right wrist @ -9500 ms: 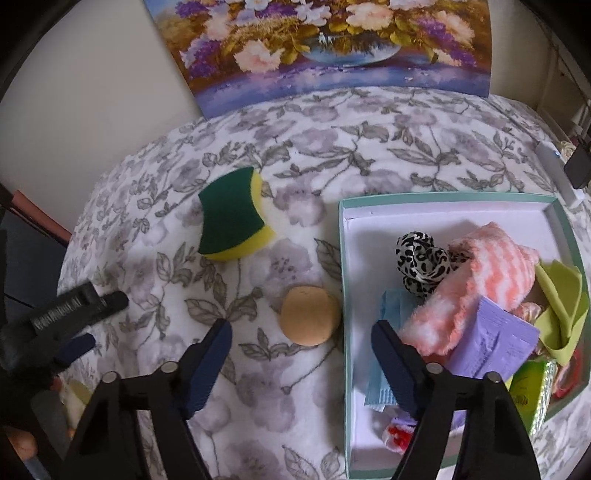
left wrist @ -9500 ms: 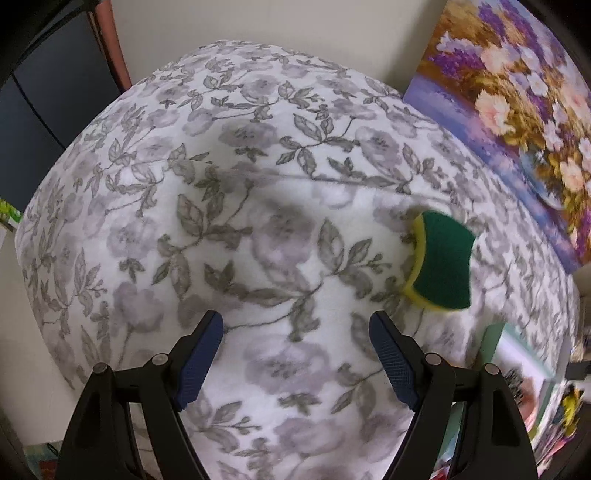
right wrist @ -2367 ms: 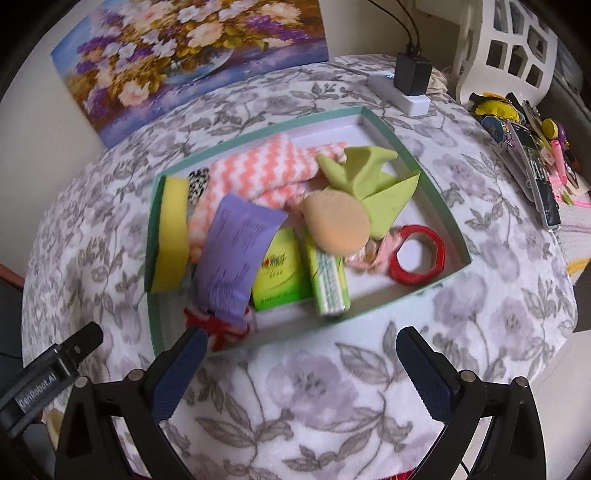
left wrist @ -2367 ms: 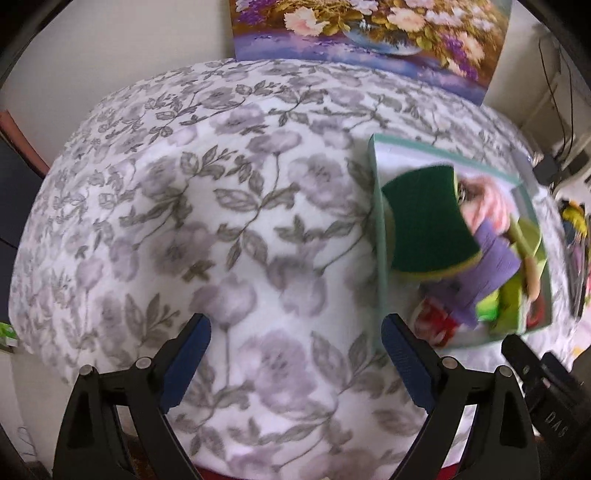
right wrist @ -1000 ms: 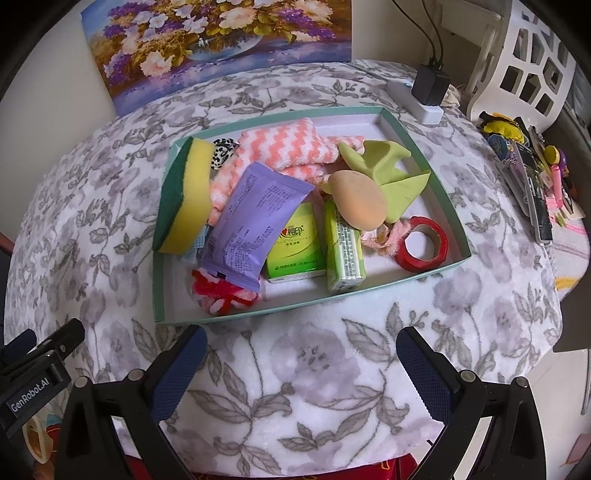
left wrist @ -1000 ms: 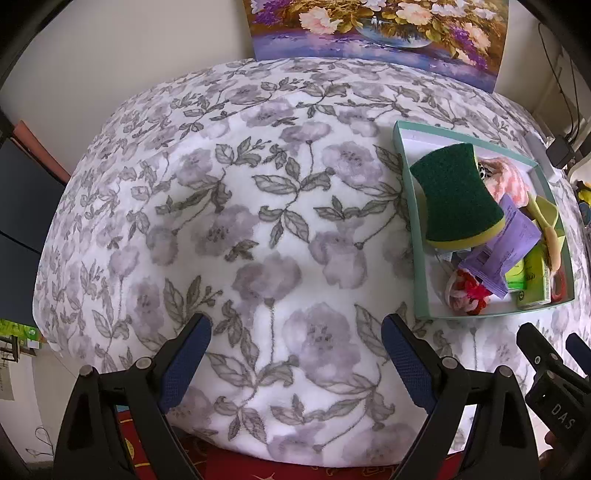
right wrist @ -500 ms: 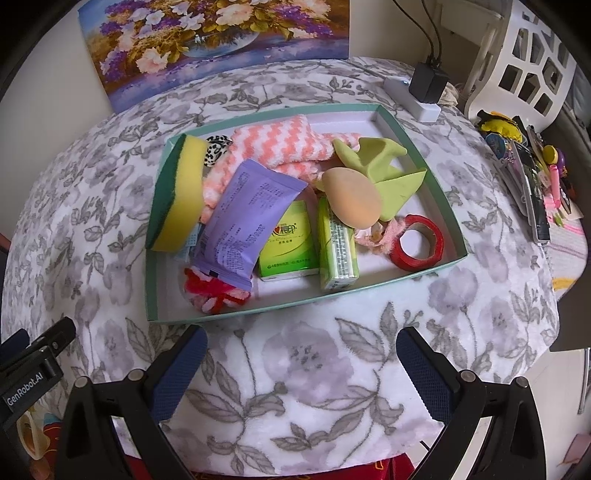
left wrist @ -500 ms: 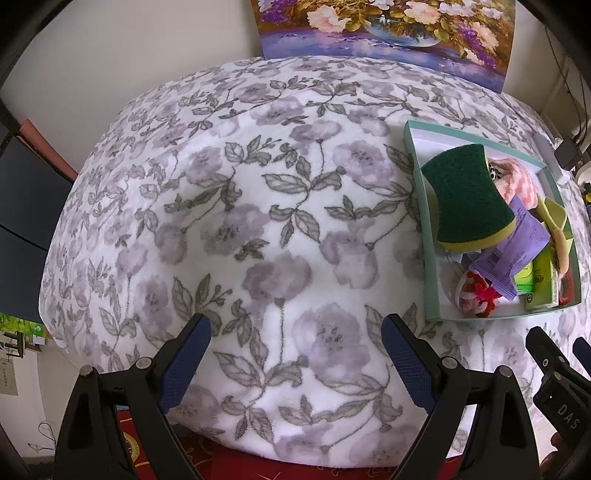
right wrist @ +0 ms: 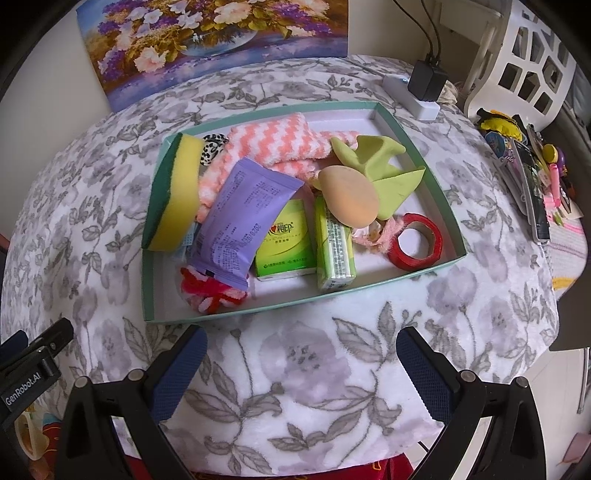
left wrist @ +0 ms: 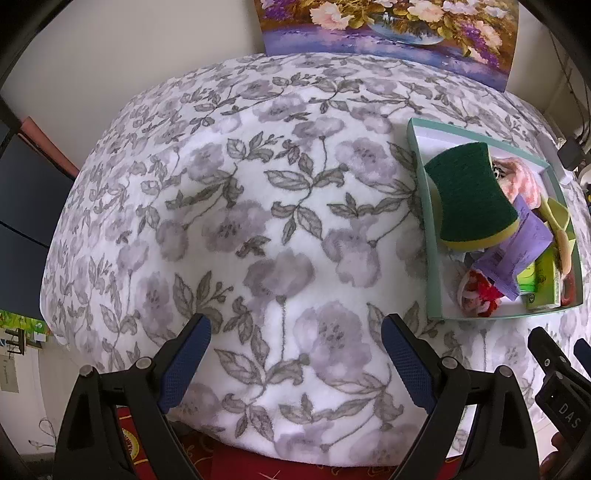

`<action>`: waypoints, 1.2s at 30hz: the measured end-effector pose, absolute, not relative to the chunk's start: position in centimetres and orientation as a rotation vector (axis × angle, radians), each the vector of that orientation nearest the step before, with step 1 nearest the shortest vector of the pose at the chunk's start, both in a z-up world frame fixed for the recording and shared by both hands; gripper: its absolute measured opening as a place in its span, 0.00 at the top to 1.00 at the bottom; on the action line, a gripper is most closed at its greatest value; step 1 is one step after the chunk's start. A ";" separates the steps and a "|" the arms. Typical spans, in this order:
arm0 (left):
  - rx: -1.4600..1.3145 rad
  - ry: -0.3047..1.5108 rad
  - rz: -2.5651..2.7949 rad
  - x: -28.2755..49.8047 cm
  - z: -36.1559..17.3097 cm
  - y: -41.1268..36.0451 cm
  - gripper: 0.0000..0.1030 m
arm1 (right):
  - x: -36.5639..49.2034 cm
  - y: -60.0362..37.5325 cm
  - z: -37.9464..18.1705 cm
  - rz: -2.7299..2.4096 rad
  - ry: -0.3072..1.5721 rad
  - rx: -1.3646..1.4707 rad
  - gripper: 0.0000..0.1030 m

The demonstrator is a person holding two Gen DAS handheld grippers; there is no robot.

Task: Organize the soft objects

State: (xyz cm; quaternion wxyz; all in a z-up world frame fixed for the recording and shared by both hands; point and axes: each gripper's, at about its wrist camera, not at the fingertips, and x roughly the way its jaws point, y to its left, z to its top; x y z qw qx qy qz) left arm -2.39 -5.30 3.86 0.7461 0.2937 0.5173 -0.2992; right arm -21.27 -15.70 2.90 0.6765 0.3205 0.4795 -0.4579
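Seen from the left wrist, the left gripper (left wrist: 293, 354) hangs over the near edge of the desk (left wrist: 258, 206), which is covered by a white cloth printed with grey flowers. Its jaws stand wide apart with nothing between them. To the right sits a shallow teal tray (left wrist: 430, 236). A green and yellow sponge (left wrist: 471, 195) leans on the tray's left wall with its green face up. Beyond it lie a pink striped cloth (left wrist: 521, 181), a purple packet (left wrist: 524, 243) and a red and white pompom (left wrist: 478, 295) near the tray's front corner. A flower painting (left wrist: 388, 26) leans against the wall at the back of the desk. Part of the other tool shows at the lower right edge.

From the right wrist, the right gripper (right wrist: 301, 363) is also spread wide and holds nothing, hovering just in front of the tray (right wrist: 417, 273). Inside, the sponge (right wrist: 173, 192) stands tilted on edge against the left wall. The purple packet (right wrist: 247, 218) lies over the pink striped cloth (right wrist: 273, 142) and a green tissue pack (right wrist: 286, 243). A tan makeup sponge (right wrist: 349, 195) rests on a second green pack (right wrist: 336, 251), beside a lime green cloth (right wrist: 380, 162). A red ring (right wrist: 419, 240) lies in the front right corner. A white power strip (right wrist: 410, 96) with a black plug sits behind the tray.
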 end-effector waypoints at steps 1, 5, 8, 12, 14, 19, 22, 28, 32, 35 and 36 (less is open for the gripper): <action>0.644 1.136 -0.651 -2.4 3.8 -5.3 0.09 | -21.3 -15.7 2.9 -1.029 1.079 0.721 0.00; 0.644 1.149 -0.643 -2.1 3.5 -5.2 0.09 | -21.2 -15.7 2.8 -1.029 1.084 0.720 0.00; 0.641 1.158 -0.640 -2.0 3.5 -5.2 0.09 | -21.1 -15.7 2.7 -1.027 1.088 0.719 0.00; 0.635 1.173 -0.639 -1.9 3.3 -5.2 0.09 | -21.1 -15.7 2.6 -1.027 1.091 0.718 0.00; 0.635 1.175 -0.635 -1.8 3.3 -5.2 0.09 | -21.1 -15.7 2.6 -1.027 1.094 0.717 0.00; 0.635 1.174 -0.631 -1.8 3.4 -5.1 0.09 | -21.0 -15.7 2.6 -1.028 1.102 0.710 0.00; 0.636 1.173 -0.631 -1.7 3.4 -5.1 0.09 | -21.0 -15.7 2.5 -1.028 1.104 0.709 0.00; 0.636 1.174 -0.631 -1.7 3.4 -5.1 0.09 | -21.0 -15.7 2.5 -1.028 1.108 0.705 0.00; 0.635 1.174 -0.631 -1.7 3.4 -5.1 0.09 | -21.0 -15.7 2.5 -1.029 1.112 0.702 0.00; 0.636 1.174 -0.631 -1.7 3.4 -5.1 0.09 | -21.0 -15.7 2.5 -1.030 1.114 0.698 0.00; 0.636 1.174 -0.631 -1.7 3.4 -5.1 0.09 | -21.0 -15.7 2.5 -1.030 1.116 0.695 0.00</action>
